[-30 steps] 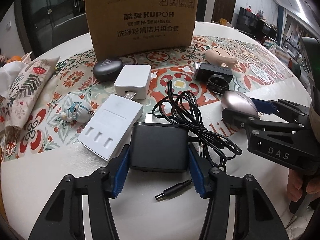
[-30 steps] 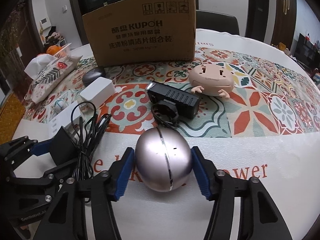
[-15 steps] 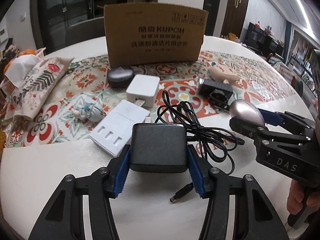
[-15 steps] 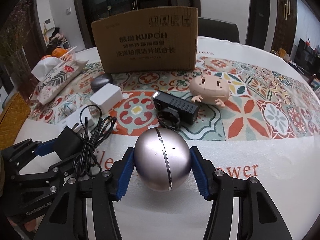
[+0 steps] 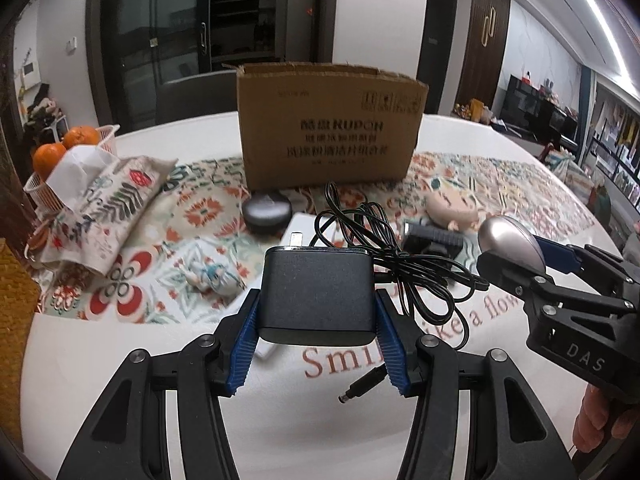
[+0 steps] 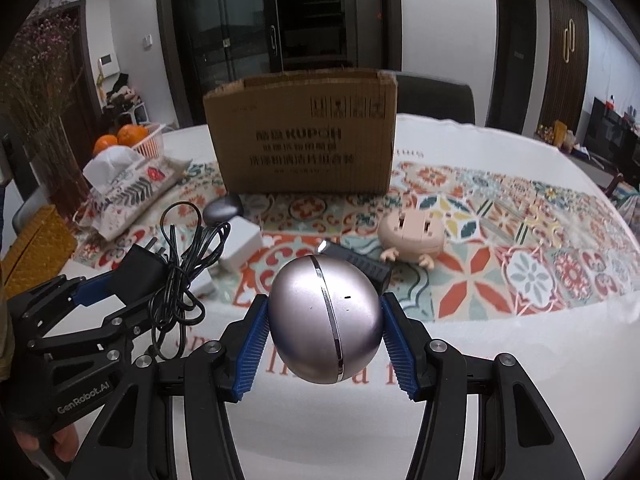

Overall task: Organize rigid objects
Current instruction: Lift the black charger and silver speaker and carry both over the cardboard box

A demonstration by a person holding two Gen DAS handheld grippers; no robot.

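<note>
My left gripper [image 5: 318,334] is shut on a black power adapter [image 5: 318,294], held above the table, its black cable [image 5: 404,276] trailing to the right and its plug tip [image 5: 362,388] hanging low. My right gripper [image 6: 326,338] is shut on a silver egg-shaped case [image 6: 324,318], also lifted off the table. Each view shows the other gripper from the side: the silver case [image 5: 510,240] at right, the adapter [image 6: 140,270] and cable [image 6: 180,276] at left. An open cardboard box [image 5: 330,126] stands at the table's far side.
On the patterned runner [image 6: 500,240] lie a dark oval case [image 5: 266,212], a white charger [image 6: 242,244], a black ribbed device [image 6: 366,266], a beige figurine [image 6: 412,234] and a small toy figure [image 5: 210,276]. A tissue pouch [image 5: 108,208] and a basket of oranges [image 5: 66,148] sit far left.
Both grippers have risen off the table with their loads, the adapter's cable lifting with it. The views have tilted up, so the box and room show more and the white power strip is nearly hidden.
</note>
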